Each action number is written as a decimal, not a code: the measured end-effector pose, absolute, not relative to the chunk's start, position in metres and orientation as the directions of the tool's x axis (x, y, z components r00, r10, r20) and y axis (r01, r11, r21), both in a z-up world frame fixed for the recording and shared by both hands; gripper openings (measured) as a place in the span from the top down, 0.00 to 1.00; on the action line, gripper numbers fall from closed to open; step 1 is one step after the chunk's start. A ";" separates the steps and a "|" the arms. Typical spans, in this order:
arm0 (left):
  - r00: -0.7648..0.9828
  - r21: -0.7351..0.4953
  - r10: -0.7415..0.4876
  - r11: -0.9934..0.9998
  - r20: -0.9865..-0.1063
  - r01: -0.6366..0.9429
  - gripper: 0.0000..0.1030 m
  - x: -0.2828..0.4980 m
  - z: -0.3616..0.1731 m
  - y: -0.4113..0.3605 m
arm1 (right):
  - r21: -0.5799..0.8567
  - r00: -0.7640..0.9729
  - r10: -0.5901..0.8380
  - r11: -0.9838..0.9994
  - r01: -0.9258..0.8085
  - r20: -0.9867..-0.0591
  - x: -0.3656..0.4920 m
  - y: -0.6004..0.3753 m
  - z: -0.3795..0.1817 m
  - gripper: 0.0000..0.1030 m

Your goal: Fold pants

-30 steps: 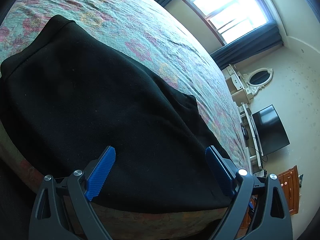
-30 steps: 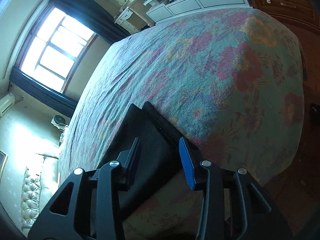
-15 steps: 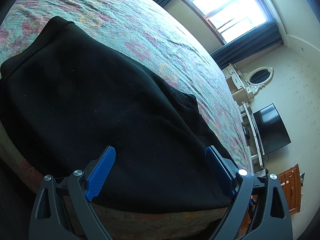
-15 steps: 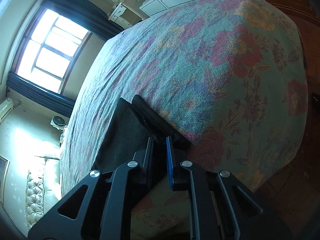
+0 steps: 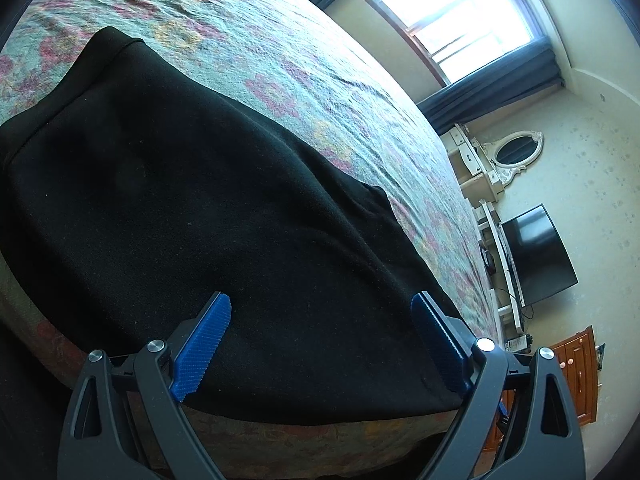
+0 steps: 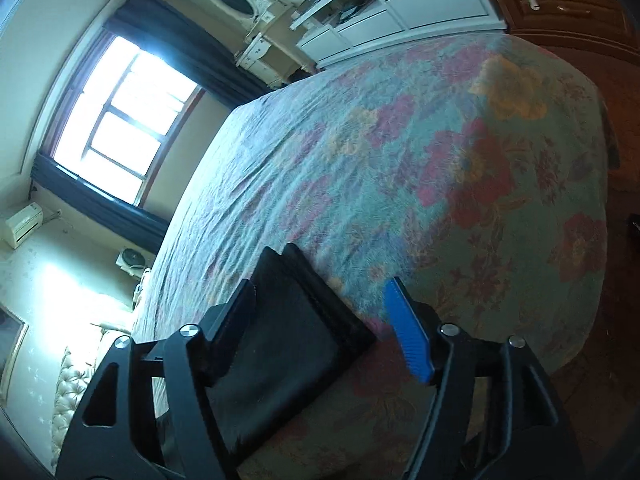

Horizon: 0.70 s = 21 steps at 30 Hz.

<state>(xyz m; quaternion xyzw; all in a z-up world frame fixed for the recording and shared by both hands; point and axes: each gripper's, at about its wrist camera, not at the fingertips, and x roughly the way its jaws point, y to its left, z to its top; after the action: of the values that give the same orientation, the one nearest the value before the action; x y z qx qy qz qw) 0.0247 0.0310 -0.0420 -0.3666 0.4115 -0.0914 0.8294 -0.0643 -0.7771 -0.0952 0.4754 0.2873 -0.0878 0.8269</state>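
Black pants (image 5: pixel 208 216) lie spread flat on the bed along its near edge. My left gripper (image 5: pixel 320 312) is open and empty, held just above the pants near the bed edge. In the right wrist view the leg ends of the pants (image 6: pixel 288 320) lie on the bedspread. My right gripper (image 6: pixel 320 292) is open, its jaws standing either side of the leg end, holding nothing.
A floral bedspread (image 6: pixel 400 168) covers the bed (image 5: pixel 320 80). A window (image 5: pixel 448 8), a white dresser with an oval mirror (image 5: pixel 516 152), a TV (image 5: pixel 536 256) and a wooden cabinet (image 5: pixel 572 376) stand beyond the bed. A tufted headboard (image 6: pixel 72 392) is at the left.
My right gripper closed at the leg end half a second ago and has now opened wide and drawn back slightly. The left gripper has stayed open and still.
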 end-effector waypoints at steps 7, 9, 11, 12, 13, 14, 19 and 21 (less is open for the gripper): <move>0.643 -0.675 -0.448 0.723 -0.621 -0.147 0.12 0.025 -0.040 0.026 | 0.804 0.794 0.330 0.511 0.305 -0.511 -0.022 -0.802 -0.121 0.34; 0.641 -0.675 -0.450 0.724 -0.622 -0.147 0.12 0.026 -0.040 0.026 | 0.803 0.766 0.369 0.512 0.306 -0.527 -0.014 -0.800 -0.130 0.34; 0.635 -0.671 -0.454 0.728 -0.625 -0.140 0.12 0.026 -0.040 0.025 | 0.810 0.736 0.424 0.513 0.285 -0.528 -0.008 -0.795 -0.137 0.34; 0.632 -0.672 -0.459 0.727 -0.625 -0.137 0.12 0.028 -0.040 0.025 | 0.823 0.727 0.456 0.500 0.269 -0.514 -0.006 -0.792 -0.140 0.34; 0.630 -0.678 -0.467 0.723 -0.621 -0.132 0.10 0.029 -0.041 0.026 | 0.838 0.720 0.484 0.484 0.253 -0.497 -0.006 -0.790 -0.142 0.34; 0.630 -0.685 -0.473 0.717 -0.616 -0.131 0.10 0.031 -0.041 0.026 | 0.857 0.712 0.519 0.460 0.234 -0.473 -0.005 -0.788 -0.143 0.33; 0.636 -0.708 -0.484 0.692 -0.601 -0.143 0.10 0.031 -0.043 0.030 | 0.846 0.665 0.559 0.483 0.225 -0.496 -0.003 -0.780 -0.143 0.56; 0.631 -0.699 -0.482 0.702 -0.608 -0.137 0.10 0.031 -0.043 0.028 | 0.805 0.626 0.546 0.540 0.245 -0.557 0.000 -0.772 -0.142 0.73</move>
<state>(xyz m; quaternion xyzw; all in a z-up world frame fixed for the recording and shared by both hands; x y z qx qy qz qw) 0.0310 0.0281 -0.0431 -0.3713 0.4163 -0.1047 0.8233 0.0003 -0.7720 -0.1420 0.4695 0.4210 0.0975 0.7699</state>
